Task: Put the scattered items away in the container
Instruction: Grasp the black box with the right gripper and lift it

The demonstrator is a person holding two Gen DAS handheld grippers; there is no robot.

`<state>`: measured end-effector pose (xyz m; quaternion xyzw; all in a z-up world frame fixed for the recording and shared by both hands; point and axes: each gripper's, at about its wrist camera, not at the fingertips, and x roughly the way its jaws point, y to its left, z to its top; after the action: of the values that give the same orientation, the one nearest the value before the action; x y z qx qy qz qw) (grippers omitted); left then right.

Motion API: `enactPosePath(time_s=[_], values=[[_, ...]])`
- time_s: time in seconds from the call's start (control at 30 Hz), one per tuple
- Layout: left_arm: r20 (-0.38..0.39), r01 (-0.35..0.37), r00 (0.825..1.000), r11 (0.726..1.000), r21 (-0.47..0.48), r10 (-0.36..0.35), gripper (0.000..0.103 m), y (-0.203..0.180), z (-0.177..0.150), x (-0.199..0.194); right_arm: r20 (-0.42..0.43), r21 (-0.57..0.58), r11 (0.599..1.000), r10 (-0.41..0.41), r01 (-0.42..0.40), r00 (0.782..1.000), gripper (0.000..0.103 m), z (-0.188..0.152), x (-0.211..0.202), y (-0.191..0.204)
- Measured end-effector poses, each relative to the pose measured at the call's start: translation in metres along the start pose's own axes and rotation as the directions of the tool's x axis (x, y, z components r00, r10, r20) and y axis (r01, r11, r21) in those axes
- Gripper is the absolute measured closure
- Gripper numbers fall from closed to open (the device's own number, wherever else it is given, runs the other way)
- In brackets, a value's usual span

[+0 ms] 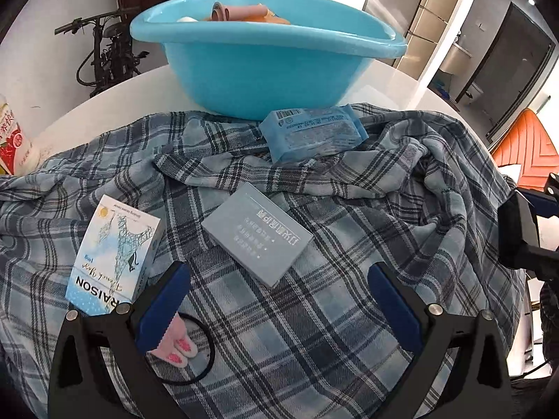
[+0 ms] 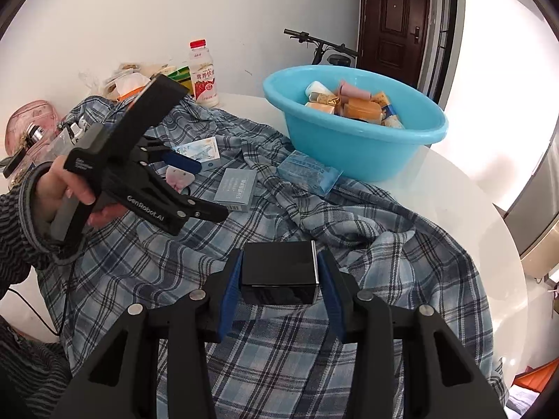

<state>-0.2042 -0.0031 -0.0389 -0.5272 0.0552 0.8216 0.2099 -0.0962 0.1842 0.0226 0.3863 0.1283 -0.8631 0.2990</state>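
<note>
L wrist: I see the red-label bottle point(image 1: 14, 143) cut by frame edge; pink item point(image 1: 176, 344) and black ring point(image 1: 201, 349) partly behind left tongs' pad point(image 1: 162, 309). Basin point(image 1: 265, 70) contents mostly hidden by rim.

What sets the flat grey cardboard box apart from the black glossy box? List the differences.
The flat grey cardboard box lies loose on the plaid cloth, ungripped; the black glossy box is clamped in the right gripper. Grey is matte with pale print; black is shiny, no print visible. Both are rectangular and outside the blue plastic basin.

Glossy plastic basin point(image 2: 353, 146), woven plaid cloth point(image 2: 279, 349)
</note>
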Motion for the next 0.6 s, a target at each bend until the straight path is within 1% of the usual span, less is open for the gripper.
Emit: enactPosePath(time_s=[0.13,0.27,0.33,0.43,0.5,0.6], values=[[-0.003,-0.007,1.0,1.0,0.008,0.007,0.0,0.007,0.008,0.012,-0.008,0.0,1.0,0.015,-0.015,1.0,0.062,0.001,0.004,0.0],[0.0,-0.006,1.0,1.0,0.023,0.006,0.0,0.011,0.012,0.019,-0.011,0.008,1.0,0.012,-0.012,1.0,0.062,0.002,0.009,-0.004],[0.006,-0.019,1.0,0.999,0.046,0.019,0.0,0.009,0.012,0.022,-0.017,0.008,1.0,0.013,-0.013,1.0,0.062,0.001,0.01,-0.007],[0.014,-0.02,1.0,0.995,0.095,0.018,0.0,0.003,0.012,0.026,-0.023,0.017,1.0,0.009,-0.009,1.0,0.062,0.0,0.012,-0.01],[0.002,-0.026,1.0,0.993,0.113,0.026,0.0,0.001,0.012,0.03,-0.031,0.023,1.0,0.009,-0.008,0.999,0.062,-0.001,0.014,-0.012],[-0.019,-0.032,0.999,0.994,0.103,0.034,0.0,0.002,0.01,0.037,-0.036,0.028,1.0,0.007,-0.006,0.999,0.062,-0.001,0.014,-0.014]])
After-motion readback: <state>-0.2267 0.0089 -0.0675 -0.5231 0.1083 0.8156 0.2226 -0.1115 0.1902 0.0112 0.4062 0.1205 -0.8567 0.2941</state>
